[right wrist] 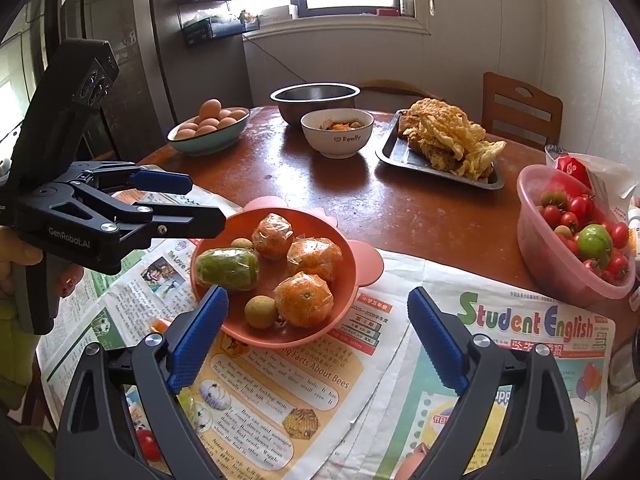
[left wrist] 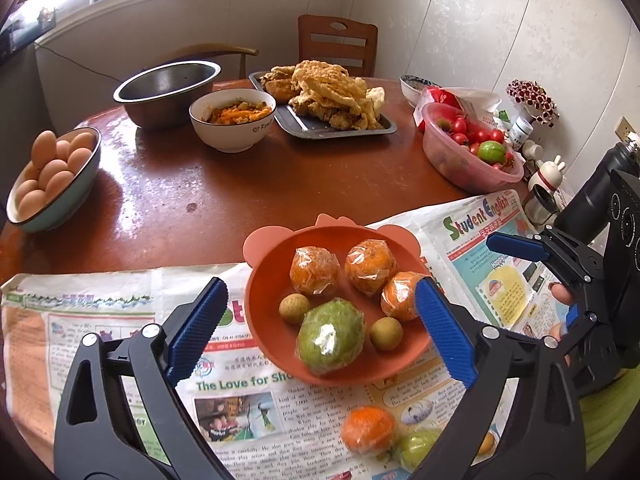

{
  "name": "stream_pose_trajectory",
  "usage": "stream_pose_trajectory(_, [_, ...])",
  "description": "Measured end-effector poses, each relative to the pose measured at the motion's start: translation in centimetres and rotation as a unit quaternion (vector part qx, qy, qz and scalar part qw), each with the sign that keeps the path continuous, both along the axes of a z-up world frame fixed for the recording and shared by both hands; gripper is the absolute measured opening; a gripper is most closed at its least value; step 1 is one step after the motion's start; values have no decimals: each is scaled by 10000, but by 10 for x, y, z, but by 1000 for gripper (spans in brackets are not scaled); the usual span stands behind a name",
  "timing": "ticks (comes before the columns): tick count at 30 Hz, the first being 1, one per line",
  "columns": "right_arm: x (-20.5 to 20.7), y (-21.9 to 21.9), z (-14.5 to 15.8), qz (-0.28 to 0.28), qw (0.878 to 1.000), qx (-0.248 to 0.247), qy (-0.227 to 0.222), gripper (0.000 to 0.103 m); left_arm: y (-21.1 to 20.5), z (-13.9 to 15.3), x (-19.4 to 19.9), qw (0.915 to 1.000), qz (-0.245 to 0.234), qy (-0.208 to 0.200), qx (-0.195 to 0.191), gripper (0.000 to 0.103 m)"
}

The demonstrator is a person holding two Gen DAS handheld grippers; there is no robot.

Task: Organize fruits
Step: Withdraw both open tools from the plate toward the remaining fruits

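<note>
An orange bear-shaped bowl (left wrist: 276,344) (right wrist: 344,292) sits on newspaper and holds three wrapped oranges (left wrist: 315,271), a wrapped green fruit (left wrist: 331,335) (right wrist: 227,269) and two small brown longans (left wrist: 294,308). A loose wrapped orange (left wrist: 368,428) and a loose green fruit (left wrist: 418,446) lie on the newspaper in front of the bowl. My left gripper (left wrist: 320,324) is open and empty, hovering over the bowl; it also shows in the right wrist view (right wrist: 200,204). My right gripper (right wrist: 318,336) is open and empty over the newspaper, just right of the bowl.
A pink tub of cherry tomatoes (left wrist: 468,148) (right wrist: 576,232) stands at the right. Further back are an egg bowl (left wrist: 52,184), a steel bowl (left wrist: 168,92), a white food bowl (left wrist: 234,120) and a tray of fried food (left wrist: 328,100). A small tomato (right wrist: 148,444) lies on the newspaper.
</note>
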State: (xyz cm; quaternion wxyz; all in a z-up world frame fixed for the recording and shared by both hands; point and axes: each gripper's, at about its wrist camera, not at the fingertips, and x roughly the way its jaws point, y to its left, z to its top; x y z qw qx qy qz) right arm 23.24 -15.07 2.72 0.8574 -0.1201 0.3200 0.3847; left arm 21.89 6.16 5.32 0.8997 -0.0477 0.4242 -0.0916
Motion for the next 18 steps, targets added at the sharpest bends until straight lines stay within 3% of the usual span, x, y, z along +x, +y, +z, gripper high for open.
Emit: stream_pose_trajectory(18, [-37, -17, 17, -8, 9997, 87, -221, 93, -5, 14, -37, 9998, 93, -161, 82, 93])
